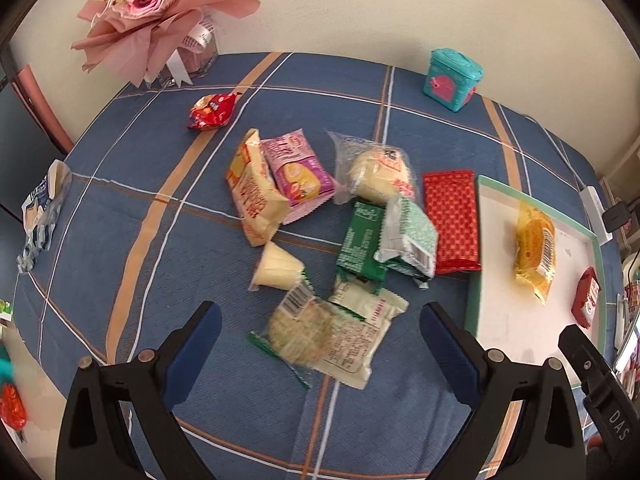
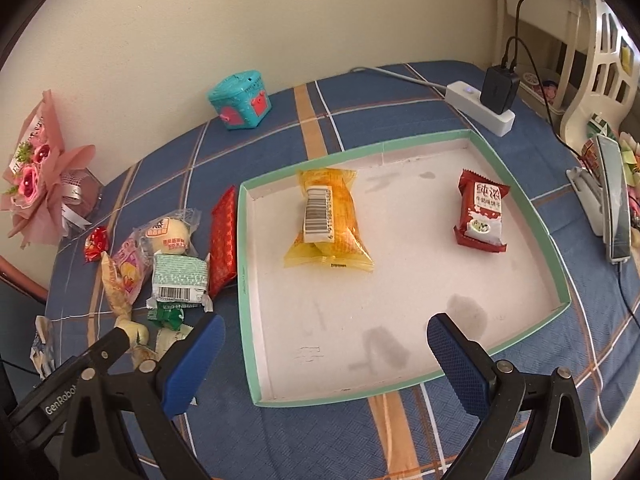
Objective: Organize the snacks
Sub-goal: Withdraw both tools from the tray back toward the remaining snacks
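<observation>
A pile of snack packets lies on the blue plaid tablecloth [image 1: 160,260]. My left gripper [image 1: 320,332] is open and empty, just above a clear-and-white cracker packet [image 1: 328,336]. Behind it lie a green packet [image 1: 360,240], a red packet [image 1: 452,224], a bun [image 1: 380,172], a pink packet [image 1: 298,172] and a yellow-white packet [image 1: 254,196]. A green-rimmed white tray [image 2: 240,240] holds a yellow packet [image 2: 328,220] and a dark red packet [image 2: 482,212]. My right gripper [image 2: 326,344] is open and empty above the tray's near part.
A teal toy box [image 2: 240,100] stands at the back by the wall. A pink bouquet [image 1: 160,12] stands at the back left. A power strip with charger [image 2: 486,104] and a phone on a stand [image 2: 612,200] sit right of the tray. A small red candy packet [image 1: 212,112] lies apart.
</observation>
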